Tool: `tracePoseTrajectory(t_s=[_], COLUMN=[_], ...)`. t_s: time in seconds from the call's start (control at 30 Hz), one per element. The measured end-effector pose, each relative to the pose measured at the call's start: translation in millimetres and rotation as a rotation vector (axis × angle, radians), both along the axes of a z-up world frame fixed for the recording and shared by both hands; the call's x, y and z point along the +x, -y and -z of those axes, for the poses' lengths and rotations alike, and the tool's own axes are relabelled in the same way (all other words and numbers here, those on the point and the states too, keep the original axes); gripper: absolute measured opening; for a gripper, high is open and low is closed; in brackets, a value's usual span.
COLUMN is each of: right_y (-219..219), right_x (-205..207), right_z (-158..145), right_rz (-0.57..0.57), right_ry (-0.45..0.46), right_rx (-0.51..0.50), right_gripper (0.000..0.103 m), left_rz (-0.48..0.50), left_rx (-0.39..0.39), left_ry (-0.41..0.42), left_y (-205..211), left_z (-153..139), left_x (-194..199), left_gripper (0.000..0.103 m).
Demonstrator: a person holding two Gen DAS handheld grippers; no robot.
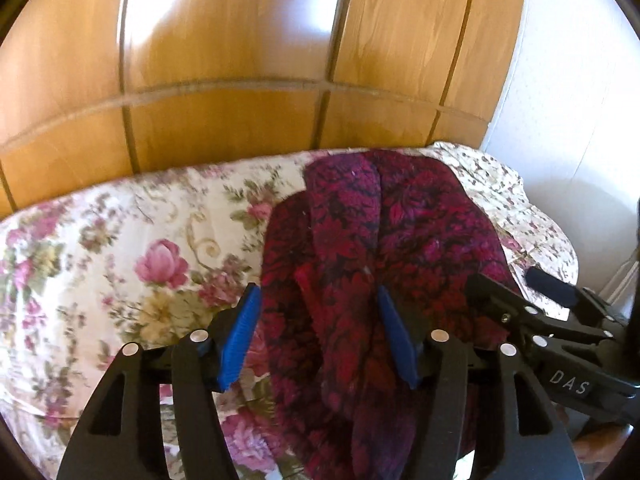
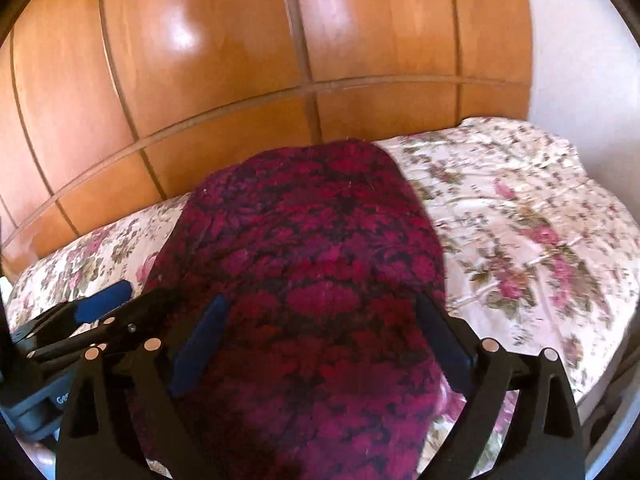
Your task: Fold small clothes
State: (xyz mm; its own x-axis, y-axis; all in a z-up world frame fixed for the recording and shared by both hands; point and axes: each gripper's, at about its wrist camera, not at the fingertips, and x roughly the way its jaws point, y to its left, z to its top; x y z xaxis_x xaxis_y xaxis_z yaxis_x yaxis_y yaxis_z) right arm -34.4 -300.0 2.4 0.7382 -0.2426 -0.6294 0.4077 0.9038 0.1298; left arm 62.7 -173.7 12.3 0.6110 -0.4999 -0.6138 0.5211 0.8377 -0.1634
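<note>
The white letters "DAS" stand on the black body of the right gripper [image 1: 516, 280], and on the left gripper [image 2: 104, 306] only "Ge" is readable.

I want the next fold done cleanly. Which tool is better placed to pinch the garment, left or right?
Probably the left tool: it is open and straddles a raised lengthwise fold of the garment, something to pinch. The right tool, also open, spans flat cloth, with no edge or ridge showing between its fingers.
</note>
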Motion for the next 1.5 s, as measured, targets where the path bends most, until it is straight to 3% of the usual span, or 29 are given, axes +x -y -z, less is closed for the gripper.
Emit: tracePoseTrajectory(t_s=[0.07, 0.3, 0.43, 0.67, 0.83, 1.2, 1.27, 1.5], right_y=[-3, -22, -27, -37, -41, -38, -39, -41], right_x=[-9, -38, -48, -53, -57, -64, -64, -63], right_z=[-5, -16, -13, -4, -2, 2, 2, -1], right_rz=[0.028, 0.085, 0.118, 0.135, 0.133, 0.146, 0.146, 0.137], right_ry=[0.015, 0.034, 0.037, 0.015, 0.012, 0.003, 0.005, 0.012], right_rx=[-0.014, -0.063, -0.047, -0.06, -0.077, -0.068, -0.067, -0.077], right_gripper=[0.1, 0.1, 0.1, 0.101, 0.101, 0.101, 0.101, 0.101], left_rz=[-0.016, -0.036, -0.055, -0.081, -0.104, -0.126, -0.13, -0.138], left_rx=[-0.011, -0.015, -0.029, -0.014, -0.003, 0.038, 0.043, 0.018], left_ry=[0.022, 0.076, 0.094, 0.122, 0.132, 0.139, 0.144, 0.126], left_y=[-6, -17, -25, -31, -36, -40, -40, -45], left_z=[-4, -11, -14, -16, -16, -12, -12, -15], left_x=[-6, -23, -31, -41, -43, -46, -47, -46], left_gripper=[0.07, 0.071, 0.079, 0.079, 0.085, 0.085, 0.092, 0.092])
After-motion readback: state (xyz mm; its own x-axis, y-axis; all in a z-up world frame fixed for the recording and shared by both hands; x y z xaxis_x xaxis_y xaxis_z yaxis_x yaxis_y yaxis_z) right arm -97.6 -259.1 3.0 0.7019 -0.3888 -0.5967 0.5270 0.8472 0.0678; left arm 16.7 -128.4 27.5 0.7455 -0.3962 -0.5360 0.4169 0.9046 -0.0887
